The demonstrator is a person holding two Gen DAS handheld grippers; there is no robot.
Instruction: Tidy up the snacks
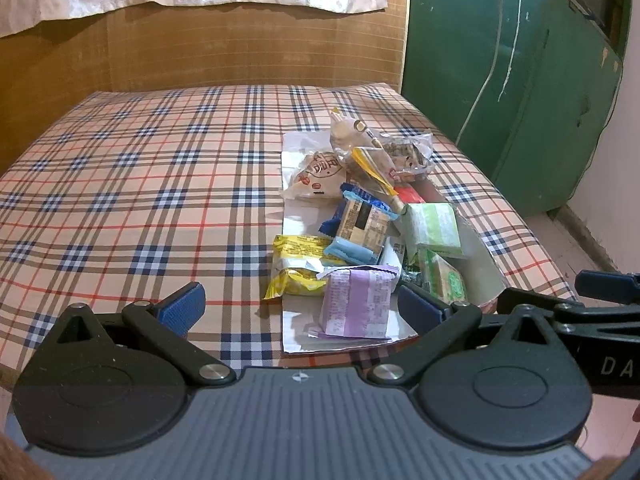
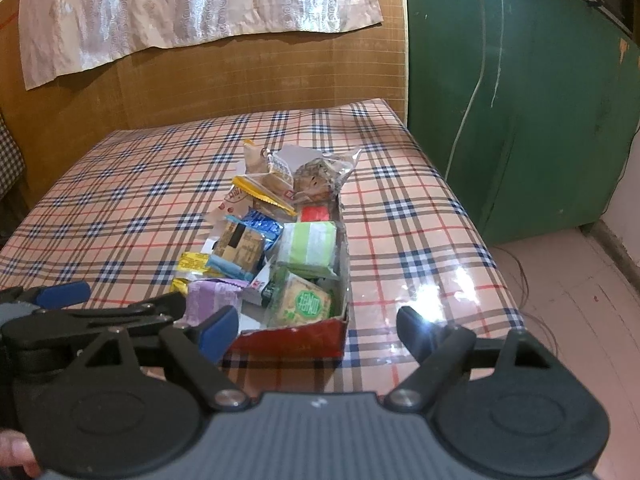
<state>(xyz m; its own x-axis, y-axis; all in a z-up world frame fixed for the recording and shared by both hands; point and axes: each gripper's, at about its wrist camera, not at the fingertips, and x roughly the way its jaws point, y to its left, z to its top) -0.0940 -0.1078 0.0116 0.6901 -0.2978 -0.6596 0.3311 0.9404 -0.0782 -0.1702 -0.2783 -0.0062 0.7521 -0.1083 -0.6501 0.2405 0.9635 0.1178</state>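
Checked cloth in pink, navy and red covers the worktop [image 1: 140, 184], and a shallow cardboard box [image 2: 296, 340] with a red outer wall and one side folded flat sits on it toward the right edge. All positions below are given relative to this box. Loose snack packets fill it and spill over its flattened left side: a purple packet [image 1: 356, 304] lies at the near end, a yellow packet [image 1: 298, 268] just left of it on the flap, and a tan packet with blue ends [image 1: 360, 232] rests on top behind them. Two green packets occupy the right side, one [image 1: 434, 230] stacked behind the other [image 1: 444, 280], the nearer one against the box wall. A clear bag of seeds [image 2: 316, 180] and a triangular beige packet [image 1: 318, 180] lie at the far end. The left gripper [image 1: 298, 308] hangs at the near end with its fingers released wide, the purple packet between them but not pressed. The right gripper [image 2: 316, 328] hangs just before the red near wall, fingers also spread wide and grasping nothing. A green cabinet [image 2: 520, 120] stands well beyond the box on the right.
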